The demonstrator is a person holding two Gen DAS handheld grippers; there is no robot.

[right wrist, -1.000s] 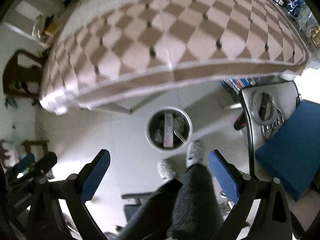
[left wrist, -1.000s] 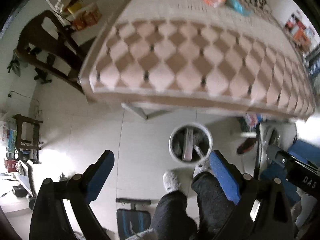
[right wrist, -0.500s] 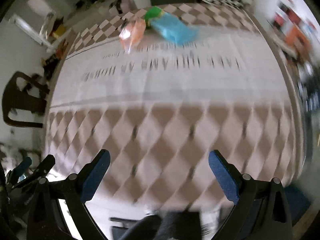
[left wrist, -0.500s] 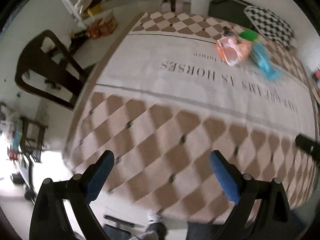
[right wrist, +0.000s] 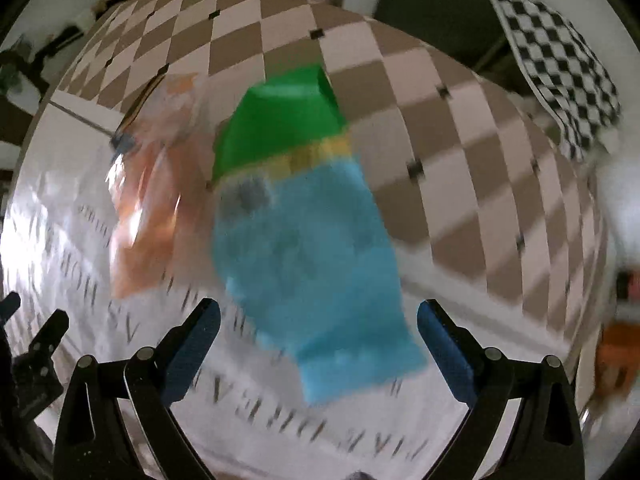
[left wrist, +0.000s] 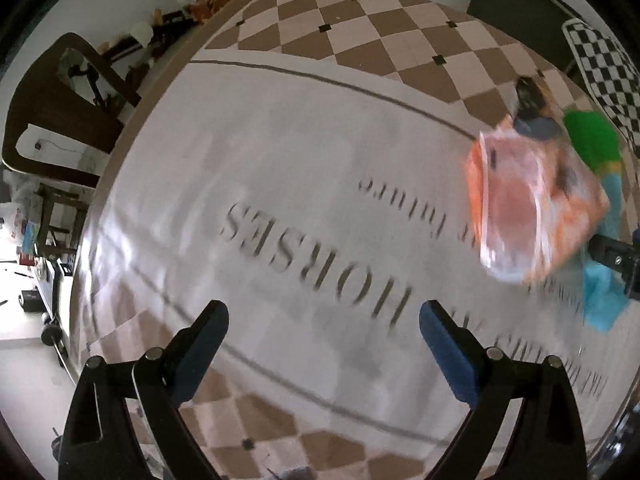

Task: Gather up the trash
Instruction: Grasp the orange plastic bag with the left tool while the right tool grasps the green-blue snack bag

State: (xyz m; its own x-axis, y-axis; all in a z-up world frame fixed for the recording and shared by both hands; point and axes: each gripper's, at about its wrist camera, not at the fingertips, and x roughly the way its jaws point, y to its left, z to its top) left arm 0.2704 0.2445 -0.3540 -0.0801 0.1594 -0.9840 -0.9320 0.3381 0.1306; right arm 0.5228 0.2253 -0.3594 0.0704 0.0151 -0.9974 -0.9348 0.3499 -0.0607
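Two wrappers lie on the tabletop (left wrist: pixel 280 152), and neither is held yet. In the left wrist view the left gripper (left wrist: pixel 323 316) hovers over the printed white band of the cloth, jaws wide apart and empty. The orange bag (left wrist: pixel 532 204) sits well off to the right of that gap, its clear mouth facing the camera, with the blue-green bag (left wrist: pixel 600 216) tucked just behind it. If the left takes the orange bag, my judgement is that it should swing right until the bag sits between the pads, then pinch the crumpled body rather than the flimsy open lip. At the right edge a dark piece of the other tool cuts across the blue bag — its lower end is partly hidden. A small dark thing beyond the orange bag is too blurred to name.

In the right wrist view the right gripper (right wrist: pixel 318 316) has its jaws open and empty, with the blue-green bag (right wrist: pixel 304 240) straight ahead and its near end just reaching between the tips. That looks like the natural target: go low, centre the blue end, close only once the film is well inside the pads. The orange bag (right wrist: pixel 148 208) lies just beside it on the left, maybe overlapping — motion blur keeps me from telling. No bin shows in either view.
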